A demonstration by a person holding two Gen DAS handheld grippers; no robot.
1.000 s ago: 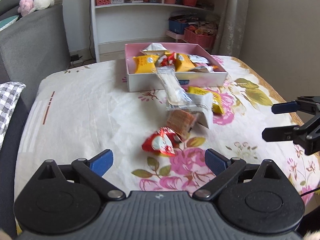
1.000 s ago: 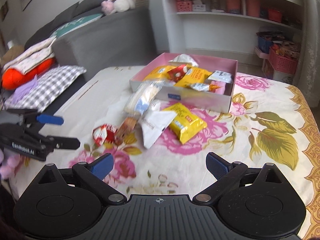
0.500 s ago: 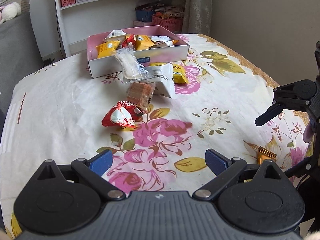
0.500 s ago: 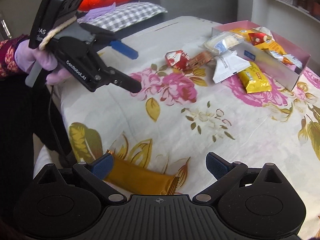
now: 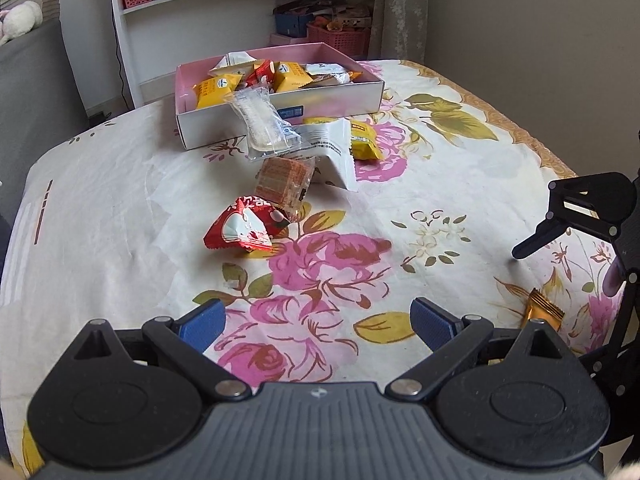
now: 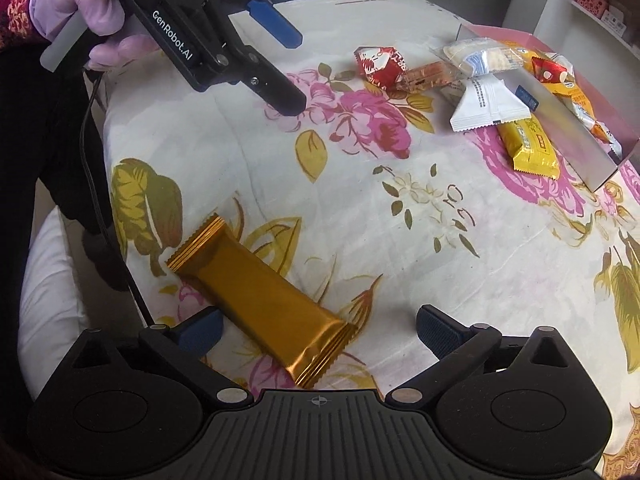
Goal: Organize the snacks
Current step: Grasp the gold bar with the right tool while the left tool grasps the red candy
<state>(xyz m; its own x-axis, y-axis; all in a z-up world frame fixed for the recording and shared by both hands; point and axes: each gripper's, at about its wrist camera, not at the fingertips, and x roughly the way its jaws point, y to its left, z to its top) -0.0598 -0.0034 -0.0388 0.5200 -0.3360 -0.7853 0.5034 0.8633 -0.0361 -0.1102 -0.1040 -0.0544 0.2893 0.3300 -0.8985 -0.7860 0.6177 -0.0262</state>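
Right gripper (image 6: 318, 326): fingers spread wide, low over gold bar wrapper (image 6: 262, 302); bar lies diagonal on floral tablecloth (image 6: 400, 240) near table's front edge, one end between fingertips, not gripped.

Left gripper (image 5: 316, 320): fingers apart, empty, hovers above cloth; gloved hand (image 6: 86, 16) grips its handle.

Pink box (image 5: 280, 116) near table's far edge, several yellow and red packets inside. Clear cracker pack (image 5: 262, 120) leans over box front wall. White sachet (image 5: 330, 148), yellow packet (image 5: 362, 138), orange biscuit pack (image 5: 284, 180) and red packet (image 5: 244, 228) lie on cloth just before box, overlapping.
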